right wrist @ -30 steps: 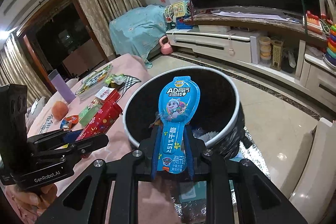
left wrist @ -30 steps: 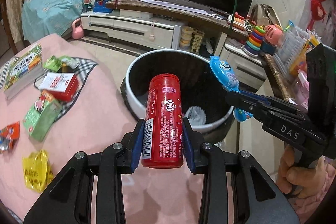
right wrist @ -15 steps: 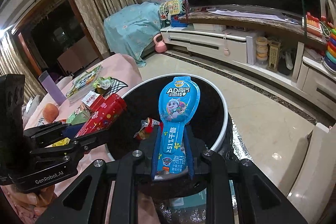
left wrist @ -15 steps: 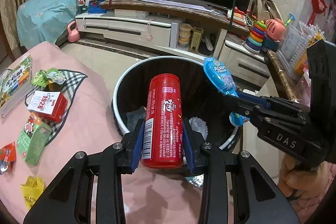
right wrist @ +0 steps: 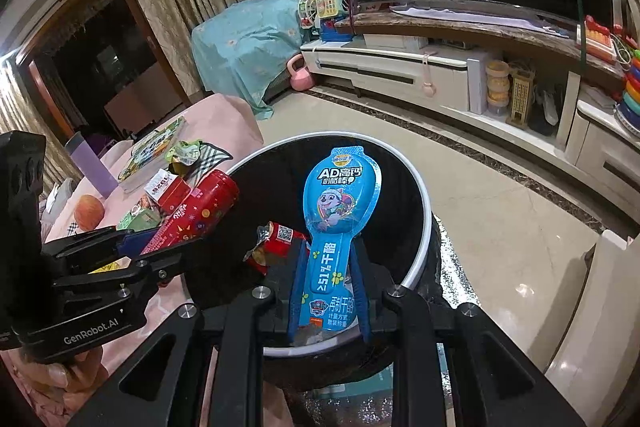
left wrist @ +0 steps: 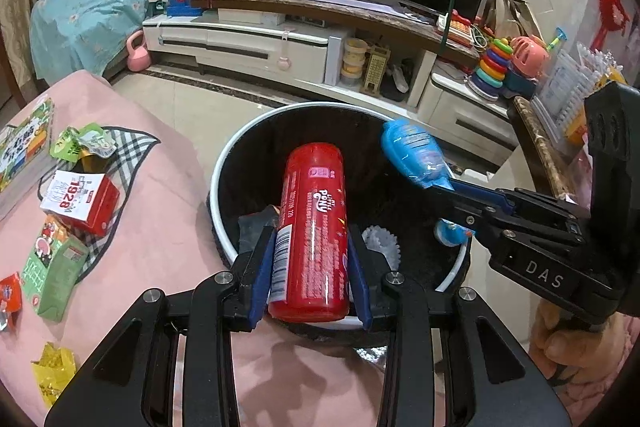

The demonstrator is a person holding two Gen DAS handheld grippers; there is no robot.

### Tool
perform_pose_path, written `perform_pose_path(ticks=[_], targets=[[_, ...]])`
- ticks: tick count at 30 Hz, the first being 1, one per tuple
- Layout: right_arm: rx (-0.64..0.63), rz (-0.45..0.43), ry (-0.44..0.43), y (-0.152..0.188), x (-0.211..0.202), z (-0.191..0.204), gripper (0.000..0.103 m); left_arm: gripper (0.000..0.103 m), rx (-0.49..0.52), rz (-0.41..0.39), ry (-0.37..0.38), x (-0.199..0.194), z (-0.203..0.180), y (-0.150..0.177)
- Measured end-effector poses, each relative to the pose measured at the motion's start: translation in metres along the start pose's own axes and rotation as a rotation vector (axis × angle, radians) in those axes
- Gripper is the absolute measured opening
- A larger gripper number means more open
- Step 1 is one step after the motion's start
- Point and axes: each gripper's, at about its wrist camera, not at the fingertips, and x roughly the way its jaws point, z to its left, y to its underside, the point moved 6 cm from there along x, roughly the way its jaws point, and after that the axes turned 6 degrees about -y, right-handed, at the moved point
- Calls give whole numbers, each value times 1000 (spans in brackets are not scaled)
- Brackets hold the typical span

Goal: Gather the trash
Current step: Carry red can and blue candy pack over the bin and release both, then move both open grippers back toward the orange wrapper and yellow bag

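- Left gripper [left wrist: 311, 281] clamped on red canister [left wrist: 311, 227], over near rim of trash bin [left wrist: 224, 163].
- Right gripper [right wrist: 328, 297] clenched on blue wrapper [right wrist: 338, 211], above bin's mouth.
- Red wrapper [right wrist: 276, 243] inside bin.

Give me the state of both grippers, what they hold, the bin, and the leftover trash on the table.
left gripper: shut on red canister
red canister: gripped, over bin opening
right gripper: shut on blue snack wrapper
blue snack wrapper: gripped, over bin opening
trash bin: open, wrappers already inside
red box: lying on table
green carton: lying on table
yellow wrapper: crumpled on table
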Motion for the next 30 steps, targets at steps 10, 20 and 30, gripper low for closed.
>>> perform_pose_path(ticks=[10, 20, 30], targets=[[28, -19, -1, 1, -8, 0, 42, 57, -75, -49, -1, -25, 23, 15], [57, -53, -44, 22, -15, 38, 96, 71, -280, -122, -17, -79, 83, 73], [-25, -22, -128, 53, -8, 114, 101, 75, -442, -150, -109, -123, 156, 134]])
